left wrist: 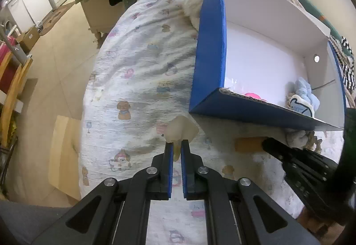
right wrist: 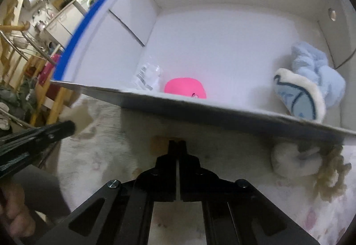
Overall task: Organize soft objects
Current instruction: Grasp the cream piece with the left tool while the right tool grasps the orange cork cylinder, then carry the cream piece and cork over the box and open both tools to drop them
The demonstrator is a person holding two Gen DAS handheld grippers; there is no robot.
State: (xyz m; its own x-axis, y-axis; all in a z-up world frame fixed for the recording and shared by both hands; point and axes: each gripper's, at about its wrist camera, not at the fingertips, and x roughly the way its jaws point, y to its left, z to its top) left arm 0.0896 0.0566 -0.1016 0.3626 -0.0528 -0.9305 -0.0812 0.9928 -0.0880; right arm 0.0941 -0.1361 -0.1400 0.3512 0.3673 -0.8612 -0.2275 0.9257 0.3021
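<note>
**Two grippers low at the box's near wall**

Both reached forward over the printed quilt (left wrist: pixel 138 71). The left gripper (left wrist: pixel 177 145) pinched a cream soft toy (left wrist: pixel 181 129) just outside the blue box (left wrist: pixel 209 45). The right gripper (right wrist: pixel 177 145) was clamped tight, its tips touching a tan object (right wrist: pixel 159 145); whether it held it was unclear.

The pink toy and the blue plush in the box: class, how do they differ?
The pink toy is smooth, rounded and vivid; the blue plush is fluffy, pale and crumpled, with a cream-edged patch. The pink one lies mid-box, largely hidden by the front wall; the blue one leans in the right corner. Both are inside the box.
</note>
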